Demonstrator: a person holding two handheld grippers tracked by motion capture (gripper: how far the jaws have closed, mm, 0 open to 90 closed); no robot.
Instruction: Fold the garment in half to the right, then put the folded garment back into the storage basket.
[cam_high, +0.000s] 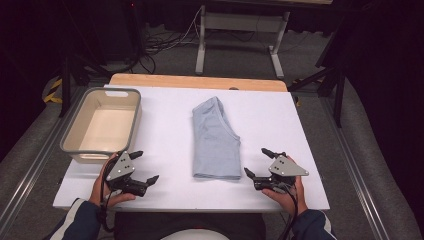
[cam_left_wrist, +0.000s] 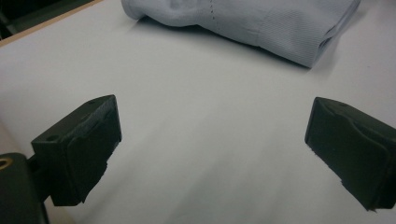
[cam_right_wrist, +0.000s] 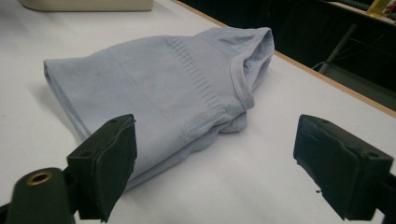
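White bench (cam_high: 165, 125) carries light-blue folded shorts (cam_high: 216, 140) mid-surface, soft and light; pinch their near-edge hem. Left gripper (cam_high: 142, 167) and right gripper (cam_high: 257, 162) gape empty beside them.

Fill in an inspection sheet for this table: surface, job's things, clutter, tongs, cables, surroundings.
Surface: white rectangular table top, wooden strip at the far edge.
Job's things: folded pale blue knitted garment flat at the centre; beige plastic tub with grey rim at the left, nothing inside.
Clutter: nothing seen.
Tongs: left tongs and right tongs both open, flanking the garment's near end, touching nothing.
Cables: black cable trailing from the left tongs.
Surroundings: grey carpet, white table frame, floor cables beyond.
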